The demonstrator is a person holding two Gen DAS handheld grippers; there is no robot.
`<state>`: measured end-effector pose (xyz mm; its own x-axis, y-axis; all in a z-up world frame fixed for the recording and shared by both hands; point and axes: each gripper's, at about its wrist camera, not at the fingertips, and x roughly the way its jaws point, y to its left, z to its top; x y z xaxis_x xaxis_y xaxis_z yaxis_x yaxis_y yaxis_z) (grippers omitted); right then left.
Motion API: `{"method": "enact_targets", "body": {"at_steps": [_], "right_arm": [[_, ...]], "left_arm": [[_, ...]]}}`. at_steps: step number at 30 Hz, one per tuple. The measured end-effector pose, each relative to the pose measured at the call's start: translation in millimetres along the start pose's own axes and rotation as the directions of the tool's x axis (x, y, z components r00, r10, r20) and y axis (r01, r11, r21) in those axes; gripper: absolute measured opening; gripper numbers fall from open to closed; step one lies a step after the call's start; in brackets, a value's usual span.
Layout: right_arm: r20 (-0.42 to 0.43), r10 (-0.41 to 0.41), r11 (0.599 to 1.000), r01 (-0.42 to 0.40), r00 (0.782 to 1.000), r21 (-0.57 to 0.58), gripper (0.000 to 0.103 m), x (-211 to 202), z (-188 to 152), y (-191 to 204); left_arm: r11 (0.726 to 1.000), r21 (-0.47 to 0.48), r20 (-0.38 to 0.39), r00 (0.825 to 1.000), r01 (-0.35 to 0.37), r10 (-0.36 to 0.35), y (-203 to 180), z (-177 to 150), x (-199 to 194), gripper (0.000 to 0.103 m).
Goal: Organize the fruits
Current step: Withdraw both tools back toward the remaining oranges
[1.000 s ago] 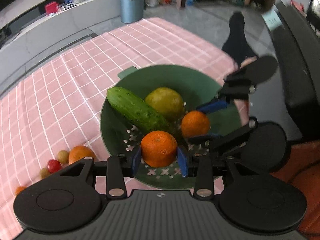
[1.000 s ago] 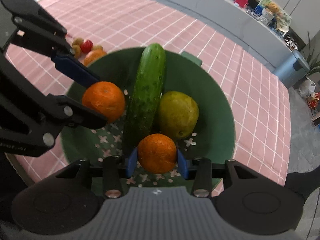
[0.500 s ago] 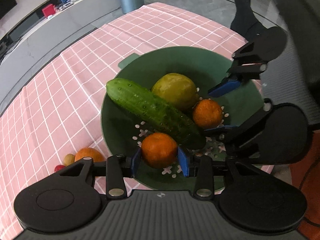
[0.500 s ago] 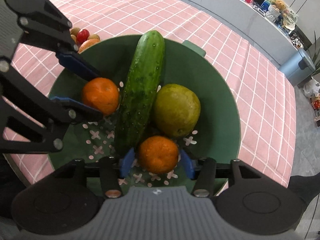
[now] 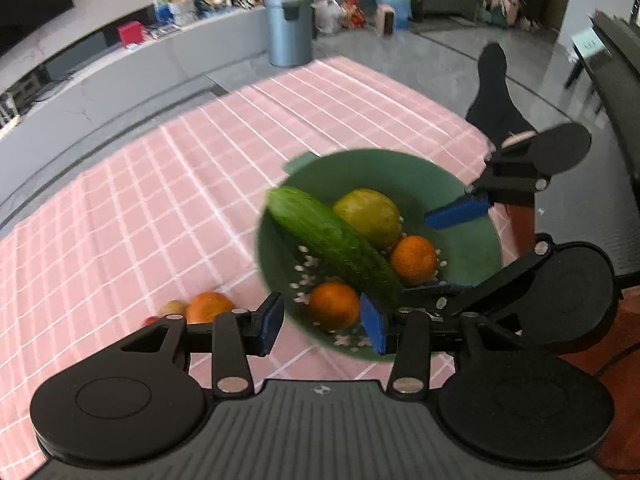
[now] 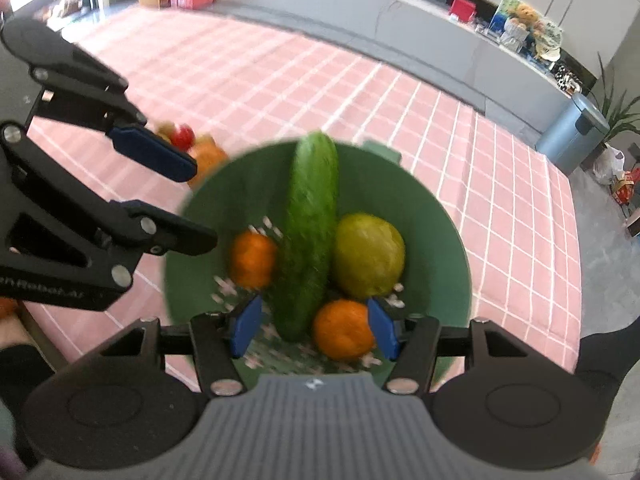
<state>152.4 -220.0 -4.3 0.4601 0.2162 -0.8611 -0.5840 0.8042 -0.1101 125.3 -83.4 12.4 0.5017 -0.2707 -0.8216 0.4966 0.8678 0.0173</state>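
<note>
- Releasing: left gripper (image 5: 322,322) and right gripper (image 6: 314,326), jaws opening, each clear of an orange (image 5: 334,305) resting in the green colander (image 5: 472,240).
- Next, likely: fetching the loose fruits (image 5: 208,306) just outside the colander.

Cucumber (image 5: 334,246), pear (image 5: 368,216) and two oranges (image 5: 413,260) in the bowl (image 5: 476,248) on the tablecloth (image 5: 160,216); loose fruit (image 5: 208,306) beside it.

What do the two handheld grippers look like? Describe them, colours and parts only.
Both match. The left gripper and the right gripper each have a grey ribbed body with a small emblem, two round black discs at its sides, black linkage bars with silver rivets, and blue pads on the fingers. White lettering runs along the left gripper's side in the right wrist view. No cables show.
</note>
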Motion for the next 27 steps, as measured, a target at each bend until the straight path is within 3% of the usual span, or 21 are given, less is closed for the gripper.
{"method": "enact_targets", "body": {"at_steps": [7,13,20,27], "right_arm": [[0.146,0.072,0.995,-0.081,0.987,0.054,0.056,-18,9,23],[0.222,0.118,0.993,-0.122,0.968,0.002,0.056,-20,17,54],[0.215,0.162,0.982,-0.136,0.963,-0.132,0.053,-9,33,89],[0.185,0.153,0.975,-0.118,0.971,-0.187,0.053,15,54,95]], "left_arm": [[0.996,-0.059,0.091,0.994,-0.06,0.065,28,-21,-41,0.053],[0.988,-0.105,0.123,0.984,-0.115,0.128,56,-47,-61,0.054],[0.973,-0.182,0.11,0.98,-0.144,0.166,87,-76,-61,0.054],[0.953,-0.252,0.099,0.975,-0.17,0.2,119,-94,-56,0.054]]}}
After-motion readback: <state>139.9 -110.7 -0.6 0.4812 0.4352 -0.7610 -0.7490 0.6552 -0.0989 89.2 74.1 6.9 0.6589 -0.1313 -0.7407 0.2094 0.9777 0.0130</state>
